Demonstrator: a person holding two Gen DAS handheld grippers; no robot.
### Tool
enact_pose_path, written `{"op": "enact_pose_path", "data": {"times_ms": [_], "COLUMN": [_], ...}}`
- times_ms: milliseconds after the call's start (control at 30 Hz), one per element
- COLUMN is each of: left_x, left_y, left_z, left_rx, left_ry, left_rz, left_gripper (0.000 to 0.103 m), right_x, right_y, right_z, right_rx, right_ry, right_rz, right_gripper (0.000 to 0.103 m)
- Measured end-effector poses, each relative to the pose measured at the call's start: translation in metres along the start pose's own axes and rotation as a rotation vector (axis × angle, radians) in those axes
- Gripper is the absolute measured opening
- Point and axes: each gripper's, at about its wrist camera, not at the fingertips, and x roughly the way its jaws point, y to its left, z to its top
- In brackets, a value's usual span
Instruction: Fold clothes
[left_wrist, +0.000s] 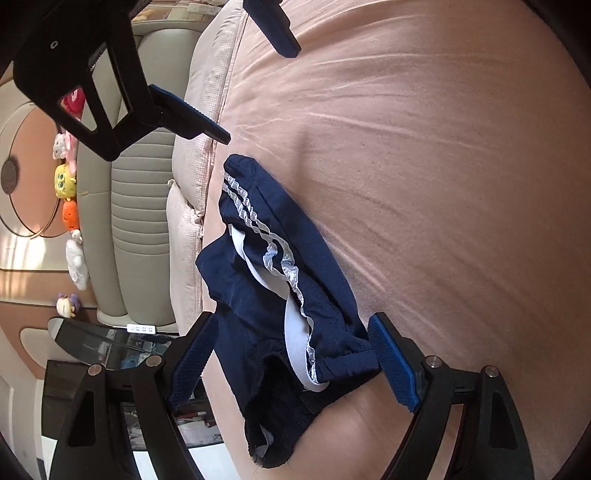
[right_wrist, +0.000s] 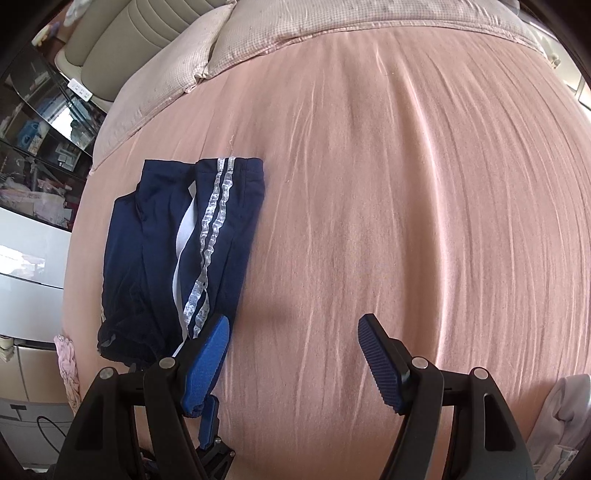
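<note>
Navy blue shorts (left_wrist: 280, 295) with two white side stripes lie folded lengthwise on the pink bedsheet (left_wrist: 424, 166), near the bed's edge. My left gripper (left_wrist: 295, 354) is open, its blue pads on either side of the shorts' waistband end. My right gripper (left_wrist: 255, 77) shows open at the top of the left wrist view, above the far hem. In the right wrist view the shorts (right_wrist: 184, 251) lie to the left. My right gripper (right_wrist: 295, 354) is open and empty over bare sheet (right_wrist: 406, 221), its left pad by the shorts' near end.
Checked pillows (right_wrist: 207, 55) lie at the head of the bed by a beige padded headboard (left_wrist: 140, 206). Plush toys (left_wrist: 68, 206) hang on the wall. A glass shelf unit (right_wrist: 40, 122) stands beside the bed. Pale clothing (right_wrist: 569, 410) lies at the right edge.
</note>
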Motion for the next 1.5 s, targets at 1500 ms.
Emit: {"op": "enact_pose_path", "data": {"times_ms": [1500], "left_x": [0.051], "left_y": [0.024], "left_z": [-0.024], "left_rx": [-0.109], "left_ry": [0.153], "left_rz": [-0.008], "left_gripper": [0.083], "right_x": [0.105], "right_y": [0.037], "right_z": [0.104], "right_rx": [0.21], "right_ry": [0.126], "right_rz": [0.466], "right_gripper": [0.076]}}
